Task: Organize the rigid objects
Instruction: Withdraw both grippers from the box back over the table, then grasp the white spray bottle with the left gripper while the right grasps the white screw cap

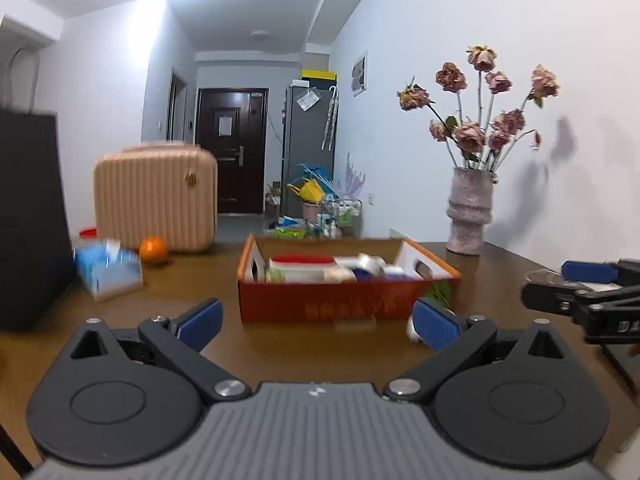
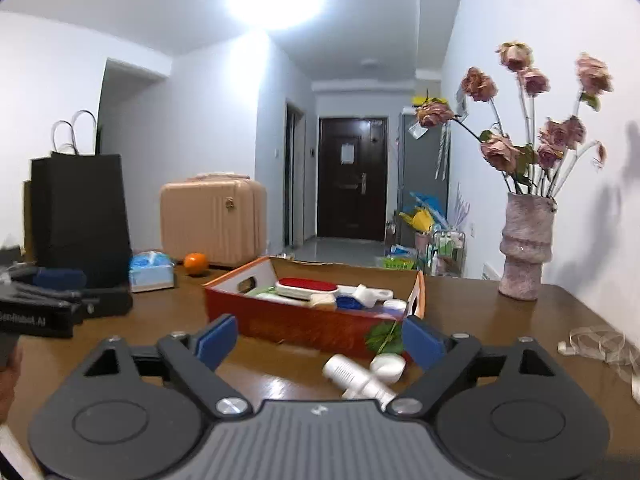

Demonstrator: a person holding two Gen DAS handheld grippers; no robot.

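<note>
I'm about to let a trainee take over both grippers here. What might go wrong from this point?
The white bottle lies on its side beside the small white jar, close to the right gripper; a careless grab may roll it or knock the jar. The orange box already looks crowded, so added items might sit high and spill. The vase of dried roses stands near the box and could tip if an arm swings wide.

Desk point(image 2: 500, 320), brown wood, glossy. Relative to the pink textured vase point(image 2: 526, 246) of dried roses at its far right, by the wall: orange point(image 2: 195, 263), blue tissue pack point(image 2: 151, 270), beige ribbed suitcase point(image 2: 214, 220) and black paper bag point(image 2: 82, 216) all far left; dark door point(image 2: 352, 178) behind, down the hallway.
</note>
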